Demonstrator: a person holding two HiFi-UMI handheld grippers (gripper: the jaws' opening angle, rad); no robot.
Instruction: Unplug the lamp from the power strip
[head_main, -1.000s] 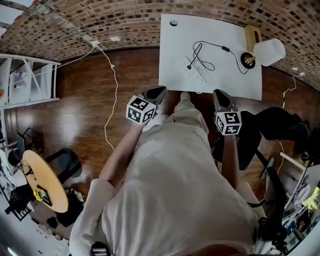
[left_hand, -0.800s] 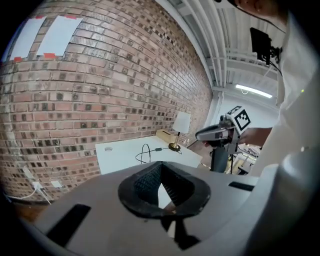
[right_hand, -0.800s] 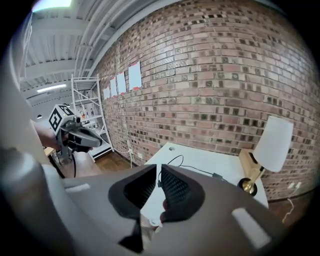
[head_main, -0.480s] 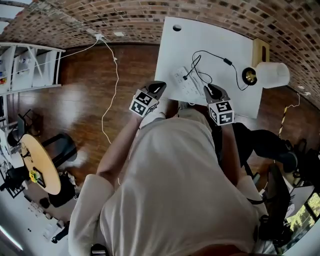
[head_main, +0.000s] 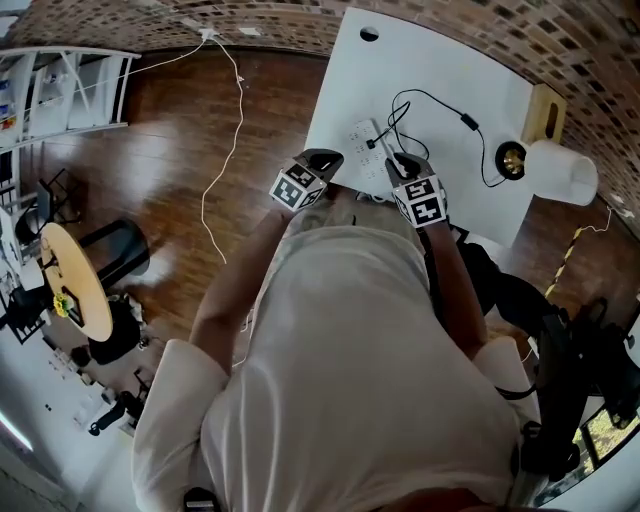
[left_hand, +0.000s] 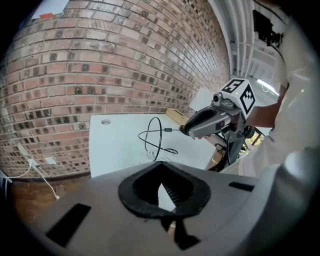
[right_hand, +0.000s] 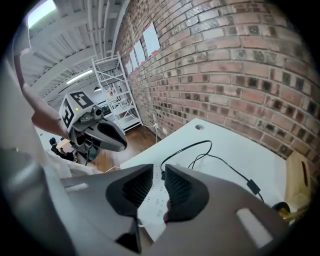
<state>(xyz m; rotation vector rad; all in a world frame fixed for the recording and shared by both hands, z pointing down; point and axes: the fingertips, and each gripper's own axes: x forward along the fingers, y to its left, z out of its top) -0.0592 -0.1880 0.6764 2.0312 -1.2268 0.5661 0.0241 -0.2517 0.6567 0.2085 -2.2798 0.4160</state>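
Right gripper: ribbed black pads slightly apart, just opening, pinching nothing, above flat white power strip. Left gripper: tips pressed together, empty. Thin black cord looped over smooth white table, plugged into strip; white-shaded, brass-based lamp at right edge.

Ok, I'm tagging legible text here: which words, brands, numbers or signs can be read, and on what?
No readable words or numbers anywhere.
Left marker cube and right marker cube: black-and-white square patterns, no letters.
Sheets on the brick wall: too far to read.
Power strip: no legible print.
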